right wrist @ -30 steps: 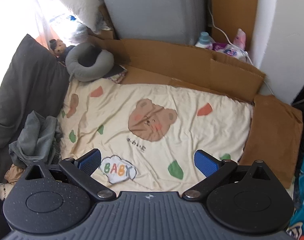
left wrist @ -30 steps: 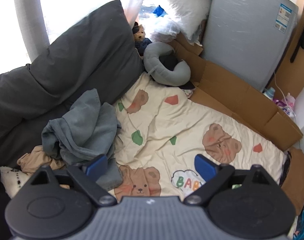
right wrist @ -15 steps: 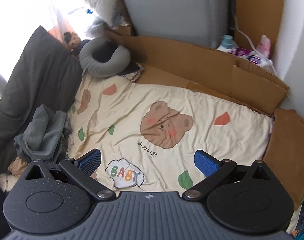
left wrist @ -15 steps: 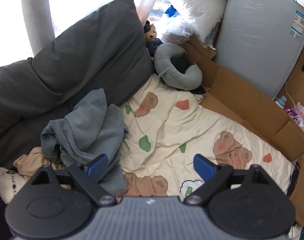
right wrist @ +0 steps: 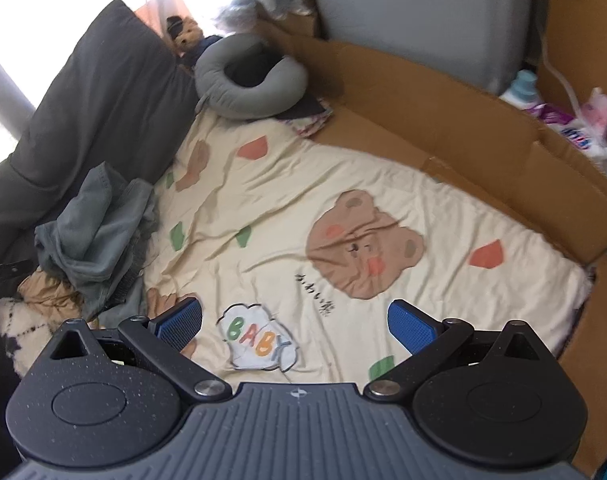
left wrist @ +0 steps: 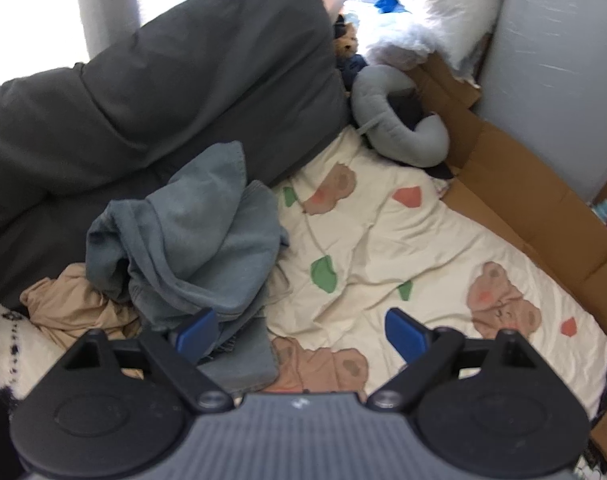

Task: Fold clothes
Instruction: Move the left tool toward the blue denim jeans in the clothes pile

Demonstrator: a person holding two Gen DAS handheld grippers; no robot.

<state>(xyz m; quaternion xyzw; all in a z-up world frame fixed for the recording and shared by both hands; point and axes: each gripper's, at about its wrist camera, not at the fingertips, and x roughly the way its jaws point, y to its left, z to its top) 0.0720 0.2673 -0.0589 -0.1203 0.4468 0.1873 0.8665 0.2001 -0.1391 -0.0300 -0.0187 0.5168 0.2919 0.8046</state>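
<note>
The grey garment (left wrist: 191, 240) hides most of the tan clothing (left wrist: 75, 308) beneath it

A cream blanket (right wrist: 287, 216) printed with bears covers the bed, with a dark grey pillow (left wrist: 175, 92) leaning at its left edge under a bright, blown-out window (left wrist: 27, 16). Flattened cardboard (right wrist: 443, 120) lines the far side in front of a grey panel (right wrist: 415, 12). A grey neck pillow (right wrist: 247, 80) and a small teddy bear (right wrist: 185, 30) sit in the corner.
</note>
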